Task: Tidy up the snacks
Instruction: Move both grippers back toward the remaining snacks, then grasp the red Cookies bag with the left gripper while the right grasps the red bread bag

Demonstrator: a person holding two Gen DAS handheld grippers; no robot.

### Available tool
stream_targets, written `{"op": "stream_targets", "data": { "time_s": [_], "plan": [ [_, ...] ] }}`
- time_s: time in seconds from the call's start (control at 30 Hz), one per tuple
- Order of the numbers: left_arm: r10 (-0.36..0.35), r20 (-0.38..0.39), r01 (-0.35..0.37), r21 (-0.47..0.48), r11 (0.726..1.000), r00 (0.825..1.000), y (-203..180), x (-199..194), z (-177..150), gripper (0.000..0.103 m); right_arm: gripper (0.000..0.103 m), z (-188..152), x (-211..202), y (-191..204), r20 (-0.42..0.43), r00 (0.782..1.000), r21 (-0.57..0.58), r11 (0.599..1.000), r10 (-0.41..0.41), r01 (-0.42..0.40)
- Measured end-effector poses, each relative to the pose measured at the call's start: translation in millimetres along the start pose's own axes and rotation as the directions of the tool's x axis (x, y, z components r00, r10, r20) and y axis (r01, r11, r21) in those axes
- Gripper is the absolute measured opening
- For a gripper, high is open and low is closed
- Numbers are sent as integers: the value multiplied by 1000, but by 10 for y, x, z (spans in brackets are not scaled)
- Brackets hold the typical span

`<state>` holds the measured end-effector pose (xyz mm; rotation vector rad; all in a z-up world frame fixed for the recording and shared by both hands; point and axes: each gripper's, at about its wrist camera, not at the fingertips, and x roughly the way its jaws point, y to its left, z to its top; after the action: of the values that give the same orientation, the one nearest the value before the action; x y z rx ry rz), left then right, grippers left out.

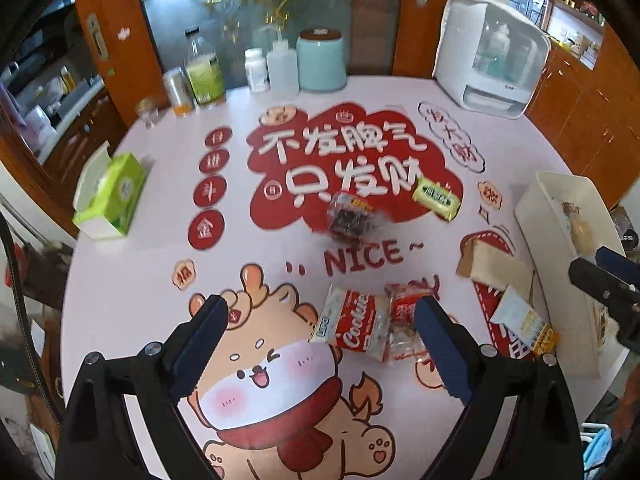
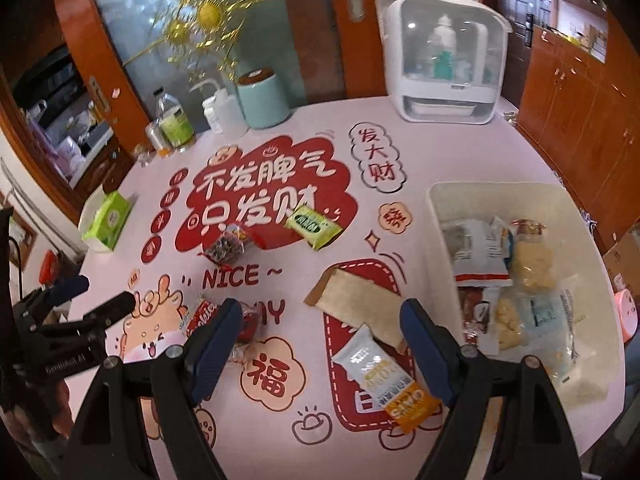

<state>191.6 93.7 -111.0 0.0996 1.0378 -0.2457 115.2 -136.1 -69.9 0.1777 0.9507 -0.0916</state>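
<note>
Round desk (image 2: 460, 148), glossy pink printed cover. Crinkly foil snack packets lie loose at frame centre: red cookie pack (image 1: 360, 322), green wafer pack (image 2: 314, 226), white-orange sachet (image 2: 384, 376). Rectangular white plastic bin (image 2: 436, 200), right, holds more. Left gripper (image 1: 320, 344) and right gripper (image 2: 322, 344): jaws wide apart, empty.

On my table (image 2: 400, 128) the bin (image 2: 440, 196) sits right with snacks in it; the cookie pack (image 1: 356, 320) lies left of the bread (image 2: 360, 300), tissues (image 1: 112, 196) far left.
</note>
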Motion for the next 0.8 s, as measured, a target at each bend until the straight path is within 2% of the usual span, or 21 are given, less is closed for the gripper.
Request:
{"op": "stream_targets", "data": {
  "time_s": [0.17,0.27,0.33,0.47,0.8],
  "plan": [
    [-22,-60,23,20,1000,998,-28,294,-81,94,82,-58,331,150,-69,998,-77,997,5,-10],
    [1,-89,6,79,997,996,-107,518,-139,94,82,-104,550,221,-130,991,-81,995,41,-52],
    [44,-115,-30,122,992,992,-147,705,-192,94,82,-128,661,267,-154,986,-70,995,63,-75],
    [49,-161,-29,128,991,986,-105,876,-260,94,81,-173,945,415,-209,971,-52,991,112,-126],
    [51,-198,-30,108,994,979,11,978,-327,94,58,-282,1557,703,-329,932,-45,984,151,-175]
  ]
}}
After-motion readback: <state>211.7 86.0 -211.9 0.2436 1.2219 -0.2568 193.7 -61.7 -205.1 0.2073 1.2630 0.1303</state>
